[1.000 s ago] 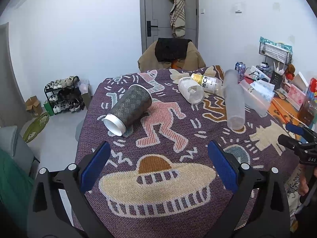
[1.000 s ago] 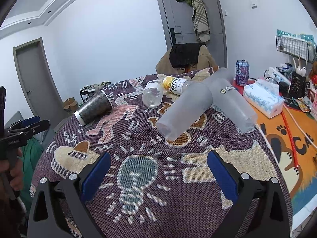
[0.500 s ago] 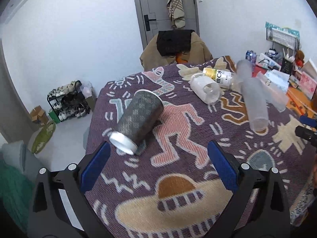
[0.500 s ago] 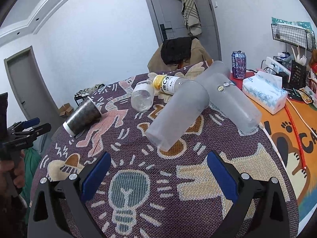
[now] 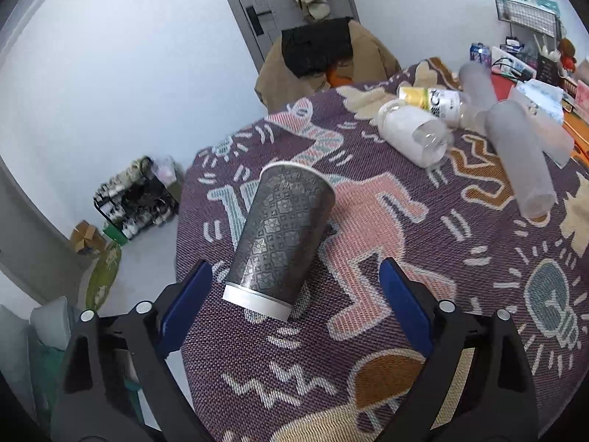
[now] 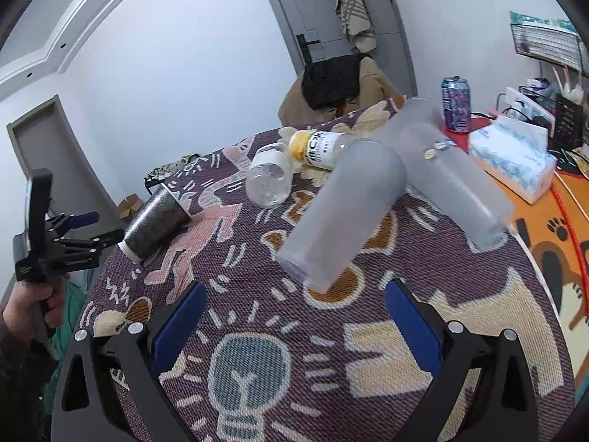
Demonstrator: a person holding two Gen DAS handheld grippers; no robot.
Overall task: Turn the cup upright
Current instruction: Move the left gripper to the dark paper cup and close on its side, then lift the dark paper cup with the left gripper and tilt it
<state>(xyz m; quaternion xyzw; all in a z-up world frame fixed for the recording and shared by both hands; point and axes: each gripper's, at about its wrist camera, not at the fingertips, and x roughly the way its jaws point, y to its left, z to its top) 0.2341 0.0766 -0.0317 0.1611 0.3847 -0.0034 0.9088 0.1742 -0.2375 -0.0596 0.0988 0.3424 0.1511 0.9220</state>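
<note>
A dark patterned paper cup (image 5: 283, 235) with a white base lies on its side on the purple patterned tablecloth (image 5: 368, 350), base end toward me. My left gripper (image 5: 294, 302) is open, its blue pads on either side of the cup's base end, not touching. The cup also shows in the right wrist view (image 6: 154, 226), with the left gripper (image 6: 90, 228) just left of it. My right gripper (image 6: 294, 320) is open and empty, just short of a frosted plastic tumbler (image 6: 342, 217) lying on its side.
A second frosted tumbler (image 6: 452, 184), a clear jar (image 6: 267, 182) and a yellow-capped bottle (image 6: 316, 147) lie on the table behind. A soda can (image 6: 456, 103) and tissue box (image 6: 511, 154) sit at right. A chair (image 5: 324, 59) stands at the far edge.
My left gripper has moved forward and left until its pads flank the dark cup's base end. My right gripper has moved forward toward the near frosted tumbler. Both stayed open.
</note>
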